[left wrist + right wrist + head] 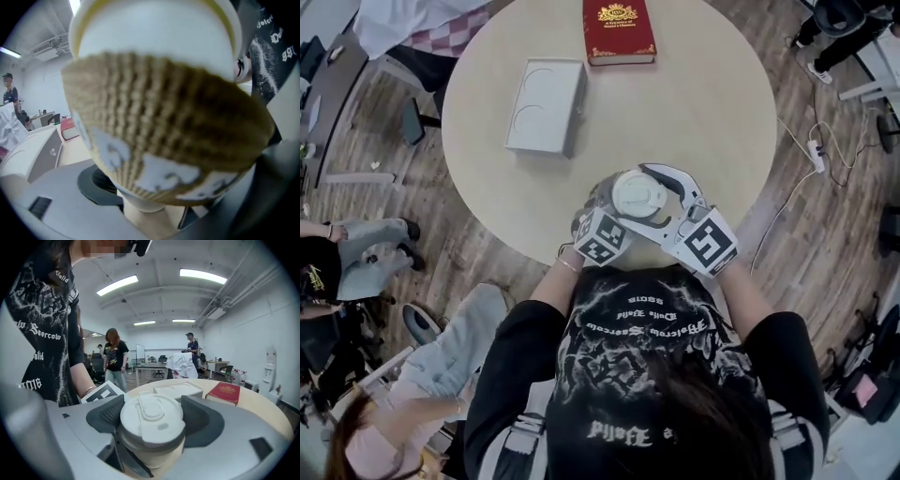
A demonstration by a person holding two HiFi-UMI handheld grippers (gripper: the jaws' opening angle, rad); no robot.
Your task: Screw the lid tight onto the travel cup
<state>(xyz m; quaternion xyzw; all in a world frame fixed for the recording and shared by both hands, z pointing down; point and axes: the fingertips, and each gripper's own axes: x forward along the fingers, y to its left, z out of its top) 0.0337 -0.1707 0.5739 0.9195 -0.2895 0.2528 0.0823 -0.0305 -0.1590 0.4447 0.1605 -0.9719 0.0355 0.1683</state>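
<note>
The travel cup (600, 202) is at the near edge of the surface (703, 103), with the lid (639, 195) on top of it. The left hand-held gripper (145, 201) clasps the travel cup from its left. The right hand-held gripper (153, 420) reaches in from its right, one jaw against each side of the lid. A tray (546, 105) lies behind the travel cup, to the left. A book (619, 31) lies farther behind, at the far edge.

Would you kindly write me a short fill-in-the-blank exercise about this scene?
1. The book on the table is ___.
2. The jaws of the right gripper flank the ___ of the cup.
3. In the head view, the tray lies ___ of the book.
Missing: red; lid; left.
</note>
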